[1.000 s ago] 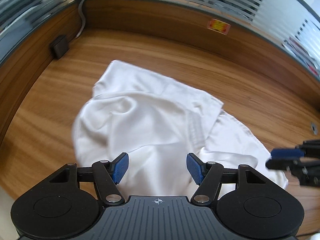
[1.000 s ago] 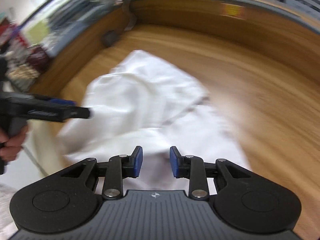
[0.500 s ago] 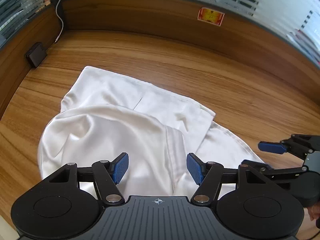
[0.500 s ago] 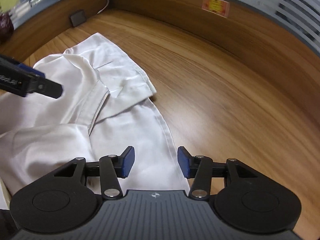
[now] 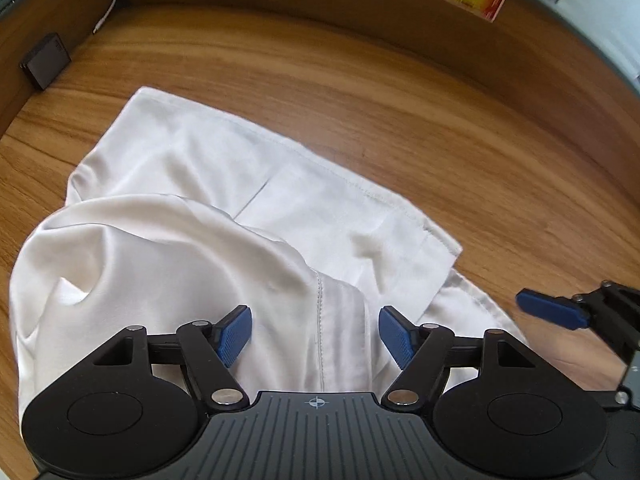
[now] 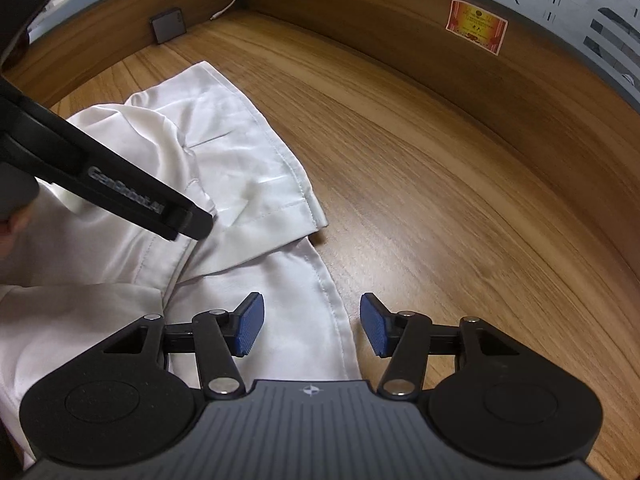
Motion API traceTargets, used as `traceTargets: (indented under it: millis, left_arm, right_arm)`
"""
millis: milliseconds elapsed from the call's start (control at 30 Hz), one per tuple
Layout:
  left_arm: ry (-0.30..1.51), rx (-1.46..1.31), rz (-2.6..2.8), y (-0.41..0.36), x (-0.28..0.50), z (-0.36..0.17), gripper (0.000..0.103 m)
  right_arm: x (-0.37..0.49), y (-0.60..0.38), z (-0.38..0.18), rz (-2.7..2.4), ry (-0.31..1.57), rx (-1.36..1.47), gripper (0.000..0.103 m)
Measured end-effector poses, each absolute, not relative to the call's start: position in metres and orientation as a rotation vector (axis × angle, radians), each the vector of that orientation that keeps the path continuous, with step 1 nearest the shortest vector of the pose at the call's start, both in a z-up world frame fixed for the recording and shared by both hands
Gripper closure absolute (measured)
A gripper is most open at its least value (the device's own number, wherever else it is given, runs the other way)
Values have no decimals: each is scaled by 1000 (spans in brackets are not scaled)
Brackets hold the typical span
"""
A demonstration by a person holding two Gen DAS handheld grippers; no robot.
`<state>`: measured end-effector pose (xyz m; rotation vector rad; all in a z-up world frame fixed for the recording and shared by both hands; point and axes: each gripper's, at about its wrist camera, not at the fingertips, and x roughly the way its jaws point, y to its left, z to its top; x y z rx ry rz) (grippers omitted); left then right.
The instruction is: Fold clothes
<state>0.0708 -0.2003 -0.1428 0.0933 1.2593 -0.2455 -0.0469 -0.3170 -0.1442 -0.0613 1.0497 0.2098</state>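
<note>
Crumpled white garment spread on the wooden table, not yet folded: reaching stage. Left gripper low over the bunched middle, jaws apart, empty. Right gripper astride the right hem, spread wide, empty. Next, probably: pinching an edge cleanly.

White garment lies crumpled, partly folded.

Both grippers are matte black: the left gripper and right gripper each have ribbed housings, round side discs, silver pivot screws and blue textured pads. One arm reads "GenRobot.AI". Bare skin shows beside it.
</note>
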Motion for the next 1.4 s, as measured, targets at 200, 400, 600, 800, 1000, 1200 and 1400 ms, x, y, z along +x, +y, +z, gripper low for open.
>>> traceTargets:
  millis: [200,400,600,800,1000,1200,1400]
  left_arm:
    - [1253,163,-202,-202,71,-146,77]
    - [1242,58,-153,-161,64,-133,97]
    - [1158,-4,-54,-104,41,-103,97]
    - [1105,-73,108,-36,15,-73,97]
    - [1096,-141,291,23,-8,-62,97]
    - [1080,-153,454,66,-30,-61,97]
    - [1068,-142,473,72,-29,-63,97]
  right_arm:
    - [-39,-312,-146,230,1050,-90,36]
    - [-28,-298,-148,275,1051,-136,34]
    - [-16,-281,-152,322,1045,-178,34]
    - [-10,-268,-155,347,1034,-221,34]
    - [-8,-271,-158,334,1042,-176,35]
    - [-11,-271,-157,331,1054,-99,73]
    - [-22,-259,-153,291,1046,-146,95]
